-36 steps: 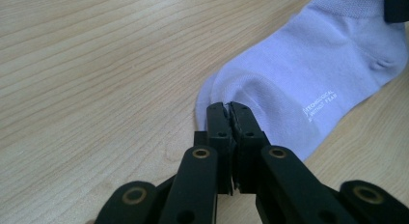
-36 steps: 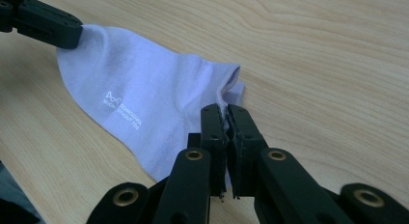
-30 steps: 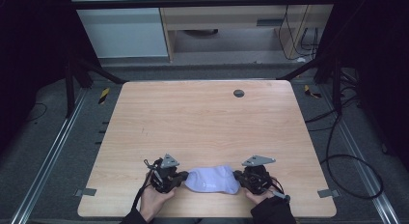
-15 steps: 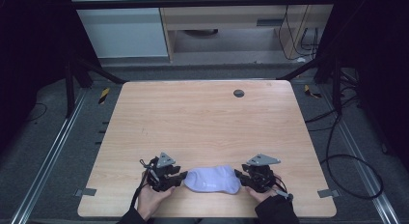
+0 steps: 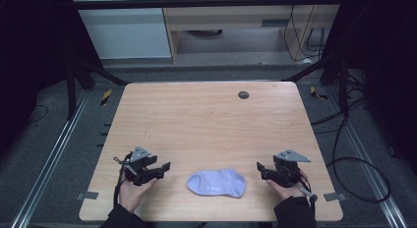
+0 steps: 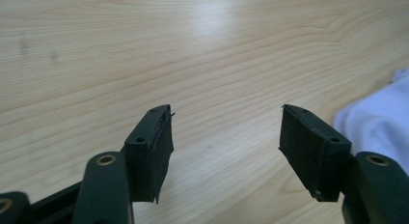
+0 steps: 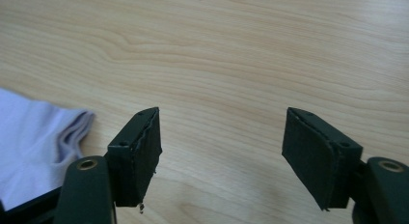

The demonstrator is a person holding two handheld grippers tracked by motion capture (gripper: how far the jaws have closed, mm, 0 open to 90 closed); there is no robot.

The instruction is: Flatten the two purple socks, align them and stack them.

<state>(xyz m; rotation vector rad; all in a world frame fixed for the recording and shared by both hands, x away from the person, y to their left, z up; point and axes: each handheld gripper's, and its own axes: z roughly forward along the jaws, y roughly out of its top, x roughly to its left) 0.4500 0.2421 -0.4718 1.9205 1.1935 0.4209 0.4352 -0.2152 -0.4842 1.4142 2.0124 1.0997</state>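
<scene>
Left gripper (image 5: 166, 170) and right gripper (image 5: 260, 170) both wide open, jaws just opening, empty, flanking the pale sock (image 5: 216, 183) on the table (image 5: 206, 120).

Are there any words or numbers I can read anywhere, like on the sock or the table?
None: no words, labels or numbers can be read.
The pale sock has a faint darker mark on it, too small and blurred to read.
The wooden table shows plain wood grain and a small dark round cap, with no writing.
The black-and-yellow striped pieces on the floor are just stripes, not letters.
</scene>
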